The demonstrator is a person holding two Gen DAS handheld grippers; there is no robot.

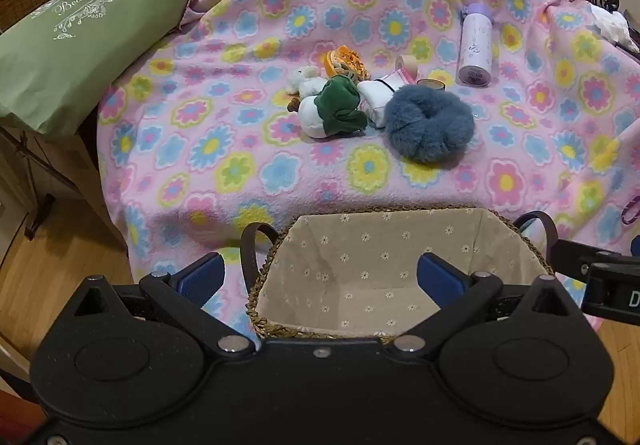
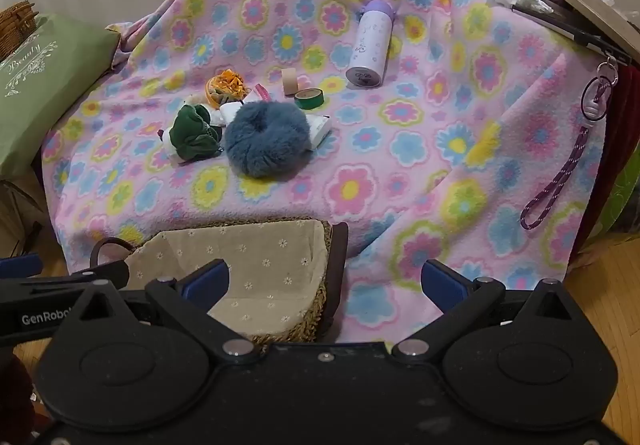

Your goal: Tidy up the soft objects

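A pile of small soft things lies on the flowered blanket (image 1: pixel 224 149): a fluffy blue scrunchie (image 1: pixel 430 123) (image 2: pixel 267 137), a green and white plush (image 1: pixel 334 111) (image 2: pixel 194 133), a small white plush (image 1: pixel 304 81), an orange scrunchie (image 1: pixel 346 61) (image 2: pixel 226 83) and a white folded cloth (image 1: pixel 376 95). A woven basket with flowered beige lining (image 1: pixel 372 273) (image 2: pixel 256 269) sits at the near edge, with nothing in it. My left gripper (image 1: pixel 320 277) is open above the basket. My right gripper (image 2: pixel 326 281) is open just right of the basket.
A lilac bottle (image 1: pixel 476 45) (image 2: pixel 370 43) lies behind the pile, with two tape rolls (image 2: pixel 308 97) (image 2: pixel 289 81) near it. A green pillow (image 1: pixel 68 49) is at the left. A purple lanyard (image 2: pixel 560 173) hangs at the right. Wooden floor (image 1: pixel 60 257) lies below.
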